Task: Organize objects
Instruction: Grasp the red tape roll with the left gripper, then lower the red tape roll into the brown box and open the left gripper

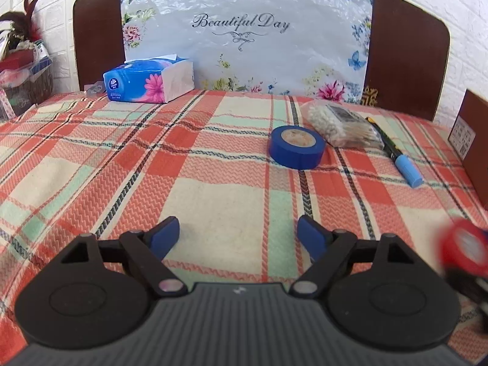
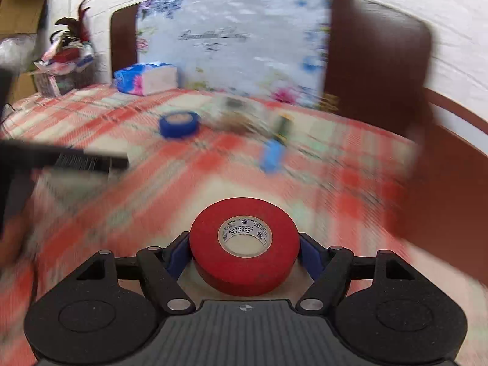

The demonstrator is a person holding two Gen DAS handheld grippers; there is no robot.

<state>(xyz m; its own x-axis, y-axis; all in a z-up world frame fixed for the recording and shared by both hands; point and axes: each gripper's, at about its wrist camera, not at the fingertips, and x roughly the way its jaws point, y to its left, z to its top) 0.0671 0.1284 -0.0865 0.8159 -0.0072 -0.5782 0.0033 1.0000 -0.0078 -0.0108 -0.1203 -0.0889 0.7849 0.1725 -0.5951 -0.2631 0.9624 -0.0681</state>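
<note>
Checked cloth (image 1: 128, 164) in orange, cream and mint, spread over a bed against a dark brown headboard (image 1: 405, 58) with a flowered "Beautiful Day" sheet (image 1: 244, 30) draped on it; white brick wall behind

Red tape roll (image 2: 244, 244): flat on its side, pale core with printed lettering, lying between the blue pads of the right gripper (image 2: 244, 251); pads close at both flanks, firm contact not clear through the motion blur, so grasp cannot be told. Same roll seen only as a red smear at the lower right edge of the left wrist view

Left gripper (image 1: 238, 235): released, jaws wide apart over bare cloth, nothing between them

Farther up the cloth: blue tape roll (image 1: 296, 146) lying flat, just beside a clear bag of cotton swabs (image 1: 341, 125); marker with a light blue cap (image 1: 396, 152) along the bag's far side, touching or nearly so. Blue tissue pack (image 1: 149, 80) with a pink flower near the headboard, well apart from these. Basket of clutter with red feathers (image 1: 24, 58) off the left edge. Brown box (image 1: 472, 143) at the right edge

Open cloth between red roll and the blue roll group
</note>
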